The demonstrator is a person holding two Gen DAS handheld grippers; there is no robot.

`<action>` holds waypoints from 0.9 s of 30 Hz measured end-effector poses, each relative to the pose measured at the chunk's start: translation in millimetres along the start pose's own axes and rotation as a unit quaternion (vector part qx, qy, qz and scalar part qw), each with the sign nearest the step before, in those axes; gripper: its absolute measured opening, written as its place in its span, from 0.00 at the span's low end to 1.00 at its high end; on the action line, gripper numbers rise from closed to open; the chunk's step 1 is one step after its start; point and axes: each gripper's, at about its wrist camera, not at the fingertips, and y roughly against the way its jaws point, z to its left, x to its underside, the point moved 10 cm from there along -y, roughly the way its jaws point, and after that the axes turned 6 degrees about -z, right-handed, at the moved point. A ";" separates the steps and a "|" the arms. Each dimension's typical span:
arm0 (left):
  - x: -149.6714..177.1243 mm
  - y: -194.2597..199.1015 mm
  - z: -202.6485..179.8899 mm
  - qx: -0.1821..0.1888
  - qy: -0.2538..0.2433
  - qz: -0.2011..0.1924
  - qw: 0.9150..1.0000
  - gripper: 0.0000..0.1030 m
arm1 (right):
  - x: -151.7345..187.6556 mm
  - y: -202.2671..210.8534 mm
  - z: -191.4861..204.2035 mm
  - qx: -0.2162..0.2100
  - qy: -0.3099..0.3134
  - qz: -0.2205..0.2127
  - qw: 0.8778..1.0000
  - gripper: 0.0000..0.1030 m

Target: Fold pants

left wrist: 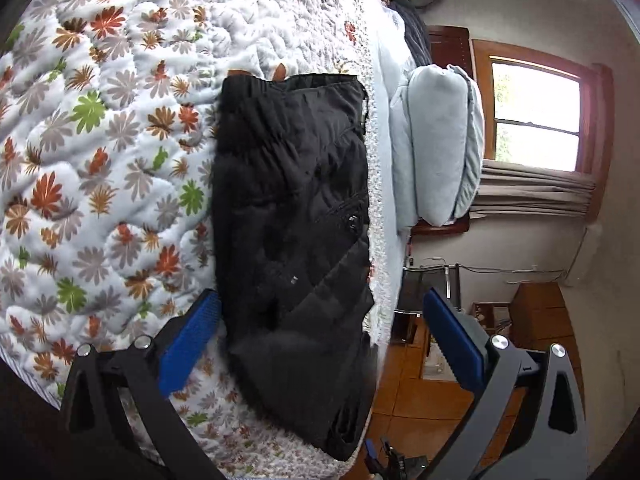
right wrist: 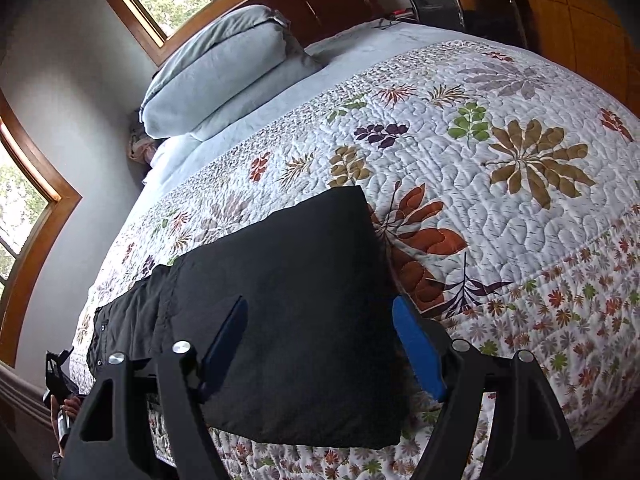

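Left wrist view looks down along the bed [left wrist: 120,160] from close above the pants [left wrist: 292,220]; right wrist view sits low at the bed's edge, facing the pillows [right wrist: 224,68]; both share pants, quilt [right wrist: 500,200], pillows.

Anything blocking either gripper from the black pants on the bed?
Nothing visible. The black pants lie flat on the floral quilted bedspread, directly ahead of the open left gripper and open right gripper; no object sits between.

No legible text, label, brand, number or sign appears in either view. The small pale marks on the black pants [left wrist: 292,208] are too small and blurred to read. The floral quilt [right wrist: 500,152] carries pattern only, no lettering.
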 end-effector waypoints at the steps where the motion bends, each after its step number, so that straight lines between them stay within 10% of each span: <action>1: -1.7 -2.5 4.0 -0.007 0.002 -0.002 1.000 0.97 | -0.2 -0.1 0.7 0.000 0.000 0.000 1.000 0.74; 10: -8.5 -14.4 -10.1 0.048 0.023 0.004 0.999 0.97 | 1.2 -6.2 -0.2 0.003 0.000 0.004 1.000 0.74; 27: 0.2 -50.9 -19.9 0.006 -0.028 0.018 0.999 0.97 | 1.1 -6.1 -24.9 0.016 -0.038 0.009 0.999 0.77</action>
